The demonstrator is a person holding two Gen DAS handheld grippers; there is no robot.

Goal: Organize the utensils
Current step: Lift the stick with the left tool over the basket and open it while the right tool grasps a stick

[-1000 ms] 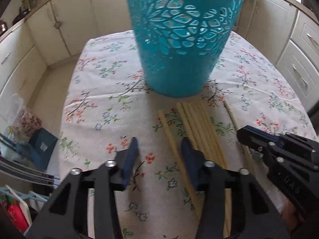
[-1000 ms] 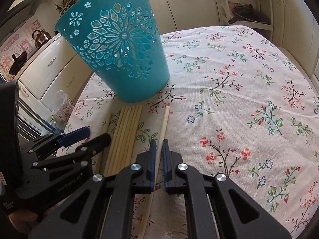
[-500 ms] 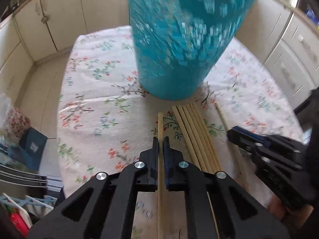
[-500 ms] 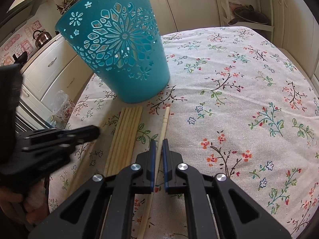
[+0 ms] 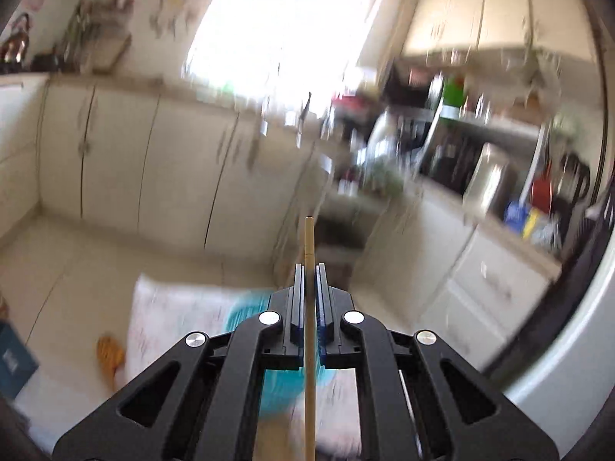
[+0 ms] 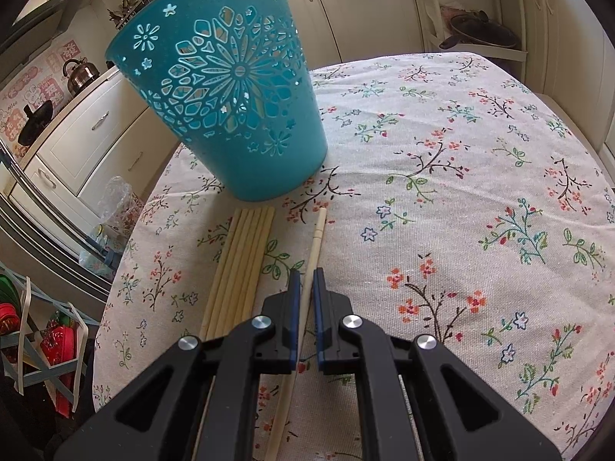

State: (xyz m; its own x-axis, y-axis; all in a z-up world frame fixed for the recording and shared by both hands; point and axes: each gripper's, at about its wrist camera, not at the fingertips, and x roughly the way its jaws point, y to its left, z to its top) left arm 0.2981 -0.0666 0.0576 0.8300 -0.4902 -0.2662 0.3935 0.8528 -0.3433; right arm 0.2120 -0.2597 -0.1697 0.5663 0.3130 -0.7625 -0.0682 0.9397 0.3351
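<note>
In the left wrist view my left gripper (image 5: pixel 309 269) is shut on a wooden chopstick (image 5: pixel 309 238) and holds it high in the air, pointing nearly level. Below it shows the blurred rim of the teal cut-out basket (image 5: pixel 246 317). In the right wrist view the same basket (image 6: pixel 230 96) stands on the floral tablecloth (image 6: pixel 461 192). A bundle of several chopsticks (image 6: pixel 246 257) lies in front of it. Just right of the bundle lies a single chopstick (image 6: pixel 318 234), and my right gripper (image 6: pixel 303 280) is shut on it low over the cloth.
Cream kitchen cabinets (image 6: pixel 100 134) surround the table. A kettle (image 6: pixel 78 73) sits on the counter at left, and a shelf with a dark pan (image 6: pixel 480 34) stands behind. The table's left edge (image 6: pixel 127 253) drops to bags and a rack on the floor.
My left gripper closed on the leftmost chopstick, then rose fast with it and tipped up, leaving the right wrist view. The right gripper and its chopstick stayed put.
</note>
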